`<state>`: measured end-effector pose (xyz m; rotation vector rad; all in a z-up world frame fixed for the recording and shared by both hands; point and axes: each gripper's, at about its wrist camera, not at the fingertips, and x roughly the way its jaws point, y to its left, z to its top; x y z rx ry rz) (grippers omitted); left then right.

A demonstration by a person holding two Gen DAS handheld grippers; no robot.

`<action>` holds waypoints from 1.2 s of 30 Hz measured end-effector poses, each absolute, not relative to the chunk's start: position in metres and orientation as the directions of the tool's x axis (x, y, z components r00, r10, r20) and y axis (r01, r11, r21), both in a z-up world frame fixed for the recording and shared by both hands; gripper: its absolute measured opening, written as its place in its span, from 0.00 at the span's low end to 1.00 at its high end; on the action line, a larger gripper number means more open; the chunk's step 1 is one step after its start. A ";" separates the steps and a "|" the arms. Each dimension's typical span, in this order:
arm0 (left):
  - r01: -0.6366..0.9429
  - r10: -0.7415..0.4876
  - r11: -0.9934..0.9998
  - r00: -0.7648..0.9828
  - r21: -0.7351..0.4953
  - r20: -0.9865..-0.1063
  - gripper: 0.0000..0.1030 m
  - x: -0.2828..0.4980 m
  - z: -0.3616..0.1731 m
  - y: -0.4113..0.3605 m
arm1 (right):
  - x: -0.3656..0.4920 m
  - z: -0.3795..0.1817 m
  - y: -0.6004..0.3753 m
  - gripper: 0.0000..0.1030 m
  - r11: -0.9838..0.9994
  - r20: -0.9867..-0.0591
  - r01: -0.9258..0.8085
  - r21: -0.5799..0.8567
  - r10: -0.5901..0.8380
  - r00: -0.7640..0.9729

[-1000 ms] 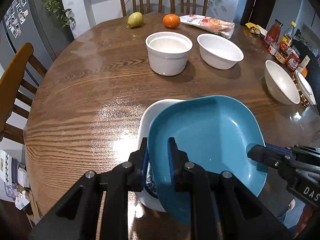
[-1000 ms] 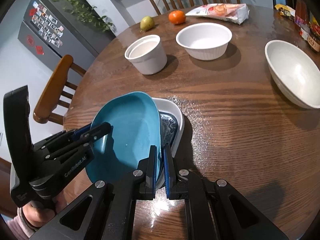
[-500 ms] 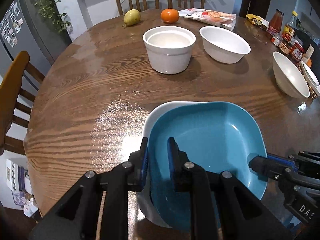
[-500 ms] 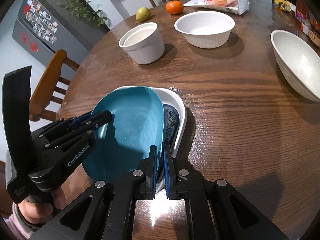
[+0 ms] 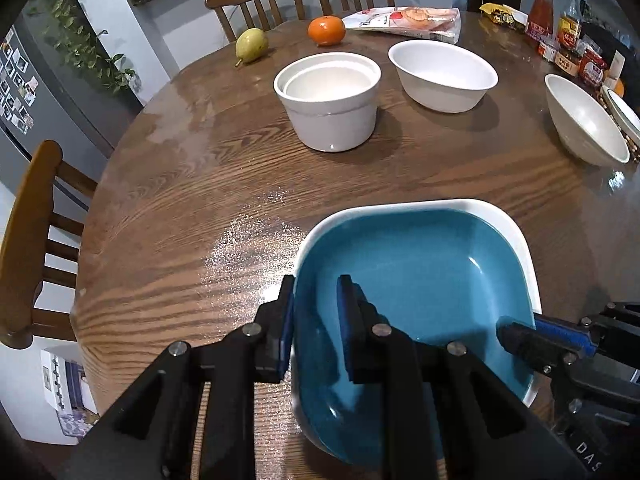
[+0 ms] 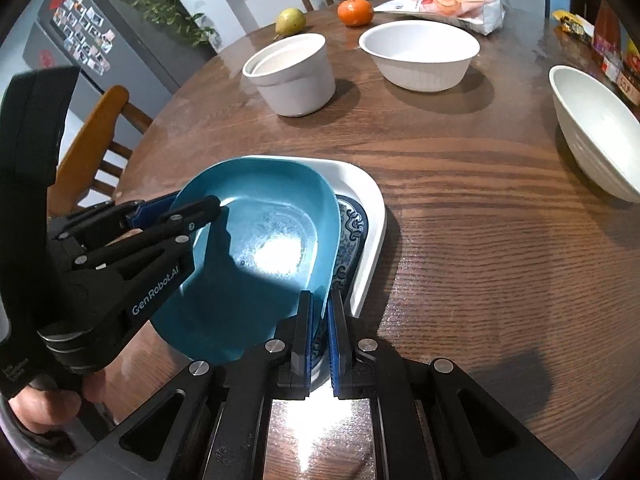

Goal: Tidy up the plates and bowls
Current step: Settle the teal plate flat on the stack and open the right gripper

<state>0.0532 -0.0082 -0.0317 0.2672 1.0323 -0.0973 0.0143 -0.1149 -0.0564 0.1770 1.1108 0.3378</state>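
We are lowering the teal plate [image 5: 420,276] into the white square dish [image 5: 516,236]; a second ago it was tilting higher, so nesting is nearly done. Our left gripper [image 5: 314,308] is opening, the rim between its jaws, while our right gripper [image 6: 319,312] is clamping the opposite rim. We are counting three white bowls and one patterned plate [image 6: 352,224] underneath.

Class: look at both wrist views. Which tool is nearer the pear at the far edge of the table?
Left. The left tool grips the teal plate's pear-side rim; the right tool clamps the opposite rim, farther from the pear.
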 end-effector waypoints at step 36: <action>0.182 0.049 0.969 0.516 0.165 -0.855 0.19 0.058 -0.031 -0.009 | 0.019 -0.053 -0.106 0.08 0.952 -0.866 -0.212 0.222 0.292 0.406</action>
